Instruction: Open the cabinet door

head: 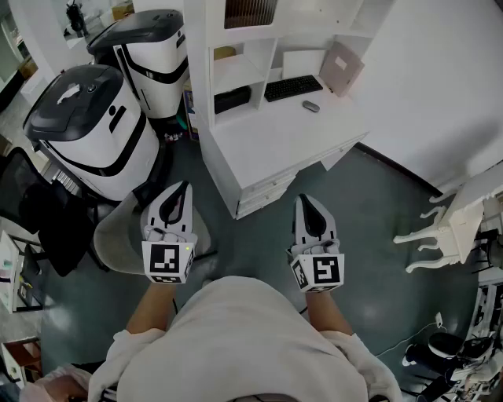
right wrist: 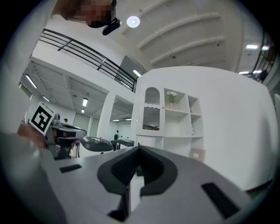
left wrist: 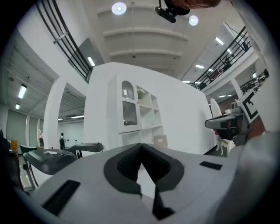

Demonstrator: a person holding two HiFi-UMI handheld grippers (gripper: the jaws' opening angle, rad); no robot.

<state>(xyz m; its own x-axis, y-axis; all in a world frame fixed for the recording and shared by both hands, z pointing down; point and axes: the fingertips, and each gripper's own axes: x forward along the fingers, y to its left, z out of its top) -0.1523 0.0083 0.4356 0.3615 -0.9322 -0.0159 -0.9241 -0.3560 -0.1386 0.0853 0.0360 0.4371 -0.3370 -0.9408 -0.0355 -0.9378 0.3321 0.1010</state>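
Observation:
The cabinet door (head: 250, 12) is the arched, glazed door at the upper left of a white desk hutch; it looks closed in the left gripper view (left wrist: 129, 107) and in the right gripper view (right wrist: 151, 109). Both grippers are held level in front of the person, pointing at the desk and well short of it. My left gripper (head: 185, 187) has its jaws together with nothing between them, as its own view (left wrist: 141, 146) shows. My right gripper (head: 302, 200) is shut and empty too, seen up close (right wrist: 138, 148).
A white desk (head: 267, 149) with drawers carries a keyboard (head: 292, 87) and a mouse (head: 311, 106). Two large white-and-black machines (head: 94, 133) stand to the left, with a grey stool (head: 118, 235) under my left gripper. White ornate furniture legs (head: 440, 228) are at right.

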